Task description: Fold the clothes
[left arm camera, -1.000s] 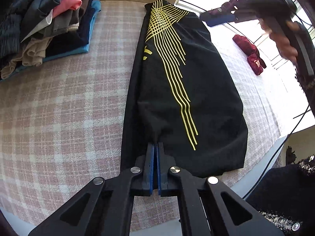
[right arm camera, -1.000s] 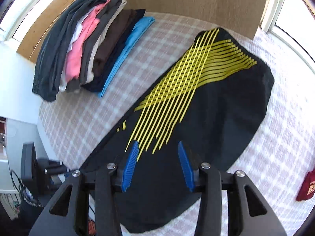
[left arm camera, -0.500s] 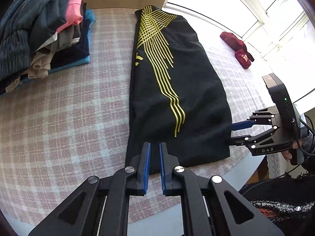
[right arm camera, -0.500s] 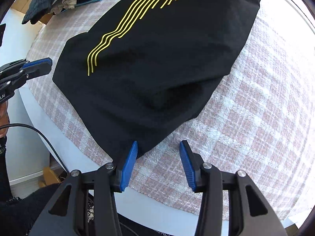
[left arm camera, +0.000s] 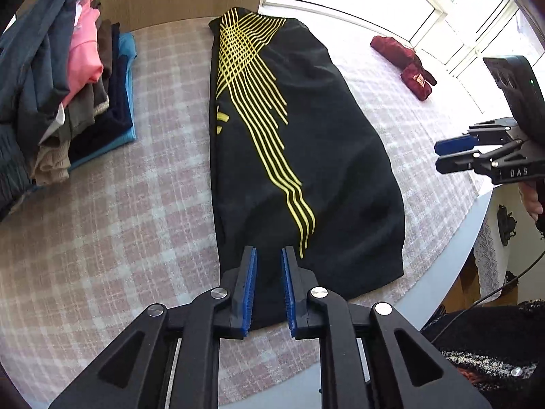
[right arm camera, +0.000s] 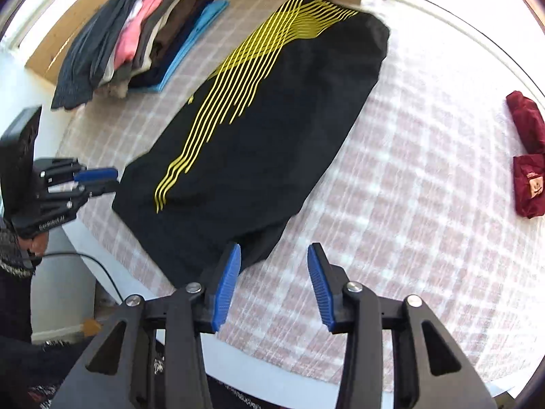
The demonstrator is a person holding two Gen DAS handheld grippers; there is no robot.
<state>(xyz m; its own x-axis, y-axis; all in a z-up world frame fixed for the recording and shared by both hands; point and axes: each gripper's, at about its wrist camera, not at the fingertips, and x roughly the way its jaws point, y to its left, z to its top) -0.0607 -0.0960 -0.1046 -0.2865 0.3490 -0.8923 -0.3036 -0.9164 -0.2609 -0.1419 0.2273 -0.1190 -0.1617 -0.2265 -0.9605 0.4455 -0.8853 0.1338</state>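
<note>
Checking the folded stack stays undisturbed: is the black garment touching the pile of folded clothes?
Apart. In the left wrist view a wide strip of checked tablecloth shows between the black garment and the pile of folded clothes.

Matt black cloth with glossy yellow printed lines is making up the garment (left arm camera: 306,156). A coarse woven plaid tablecloth (left arm camera: 112,225) is covering the table. Ribbed blue pads (right arm camera: 224,283) are lining matt black plastic fingers.

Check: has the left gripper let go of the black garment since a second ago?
Yes. The left gripper has opened at the black garment hem; the garment lies flat on the checked cloth.
</note>
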